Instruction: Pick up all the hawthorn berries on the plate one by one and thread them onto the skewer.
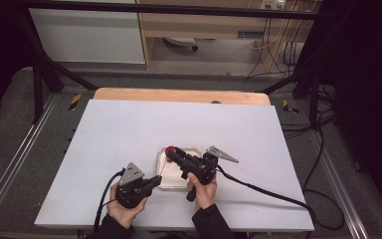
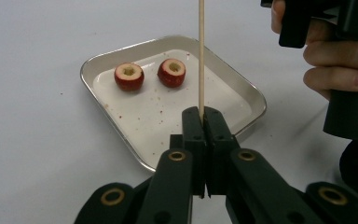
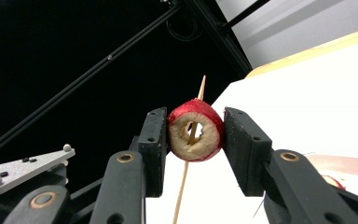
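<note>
While the left gripper (image 1: 151, 182) sits low at the near edge of the white table (image 1: 104, 134), its jaws are pressed together on the base of a thin wooden skewer (image 2: 201, 56), which stands upright out of them with its long axis pointing up and away from the tabletop. Just beyond it lies a shallow metal tray (image 2: 242, 88) with two cored red fruit pieces (image 2: 129, 77) side by side at its far end, hollow centres facing up, and red crumbs scattered over the tray floor. To the right, the right gripper (image 3: 196, 133) is clamped on a third cored fruit ring (image 3: 196, 135), red-skinned with pale flesh and a round hole through its middle. In the right gripper view the skewer passes through that hole, its tip showing above the ring. Any next move probably turns on keeping the hole lined up with the stick's axis, the ring sliding down toward the left gripper's grip.
</note>
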{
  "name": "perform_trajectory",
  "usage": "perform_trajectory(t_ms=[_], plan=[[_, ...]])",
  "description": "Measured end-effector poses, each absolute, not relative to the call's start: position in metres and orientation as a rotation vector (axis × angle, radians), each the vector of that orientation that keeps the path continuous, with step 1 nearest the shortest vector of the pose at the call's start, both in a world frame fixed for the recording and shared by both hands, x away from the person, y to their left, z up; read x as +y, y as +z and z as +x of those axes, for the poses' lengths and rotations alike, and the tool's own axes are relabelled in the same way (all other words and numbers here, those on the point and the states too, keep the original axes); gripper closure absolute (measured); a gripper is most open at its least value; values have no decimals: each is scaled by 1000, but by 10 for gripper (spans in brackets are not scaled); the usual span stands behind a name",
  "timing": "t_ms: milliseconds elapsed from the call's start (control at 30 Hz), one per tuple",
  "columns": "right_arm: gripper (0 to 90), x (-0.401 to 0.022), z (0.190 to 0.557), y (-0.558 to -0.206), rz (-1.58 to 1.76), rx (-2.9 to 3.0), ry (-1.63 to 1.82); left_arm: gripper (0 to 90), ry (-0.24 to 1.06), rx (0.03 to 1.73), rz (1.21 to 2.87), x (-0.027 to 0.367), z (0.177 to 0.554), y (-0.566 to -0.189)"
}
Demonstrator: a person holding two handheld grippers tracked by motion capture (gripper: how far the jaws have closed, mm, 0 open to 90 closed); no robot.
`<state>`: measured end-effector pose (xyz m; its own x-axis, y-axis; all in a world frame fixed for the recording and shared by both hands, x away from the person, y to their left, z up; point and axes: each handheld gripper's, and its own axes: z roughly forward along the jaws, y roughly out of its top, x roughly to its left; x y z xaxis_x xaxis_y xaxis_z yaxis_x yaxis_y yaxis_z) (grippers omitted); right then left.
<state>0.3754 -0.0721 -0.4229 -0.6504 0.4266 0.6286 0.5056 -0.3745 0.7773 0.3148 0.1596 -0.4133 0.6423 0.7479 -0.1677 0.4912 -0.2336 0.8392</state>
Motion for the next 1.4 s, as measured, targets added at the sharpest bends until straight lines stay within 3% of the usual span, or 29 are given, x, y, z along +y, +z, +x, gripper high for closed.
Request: perform_trajectory(t_ms=[1167, 1400], plan=[[608, -58, 358, -448, -1279, -1798, -2009, 886, 363, 957, 1908, 158, 322, -414], [330, -68, 360, -432, -1267, -1952, -2036, 886, 369, 961, 1905, 166, 321, -414]])
